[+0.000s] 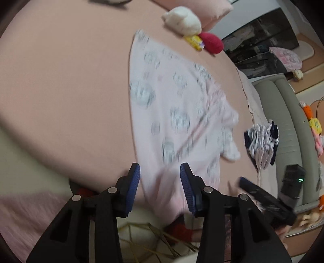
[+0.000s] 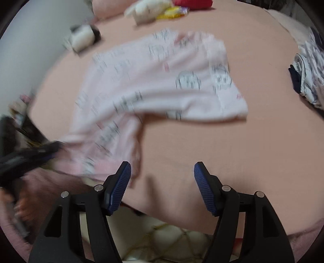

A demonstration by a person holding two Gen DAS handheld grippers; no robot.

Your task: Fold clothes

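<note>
A pale pink garment (image 1: 172, 113) with grey cartoon prints lies rumpled on the pink bed sheet (image 1: 60, 81). In the left wrist view, my left gripper (image 1: 160, 174) is open over the garment's near end, with the cloth running loose between its blue pads. The right gripper (image 1: 261, 196) shows blurred at the lower right, off the cloth. In the right wrist view, the same garment (image 2: 154, 85) spreads across the middle, one end folded over. My right gripper (image 2: 162, 172) stands open above bare sheet (image 2: 222, 151), just right of the garment's near end. The left gripper (image 2: 30, 155) is a blur at that end.
A white plush toy (image 1: 182, 20), a yellow packet (image 1: 193, 41) and a red item (image 1: 212, 42) lie at the far side by a pink pillow (image 1: 206, 10). A navy-and-white striped garment (image 1: 263, 143) sits at the bed's right edge. A padded grey bed frame (image 1: 283, 121) borders it.
</note>
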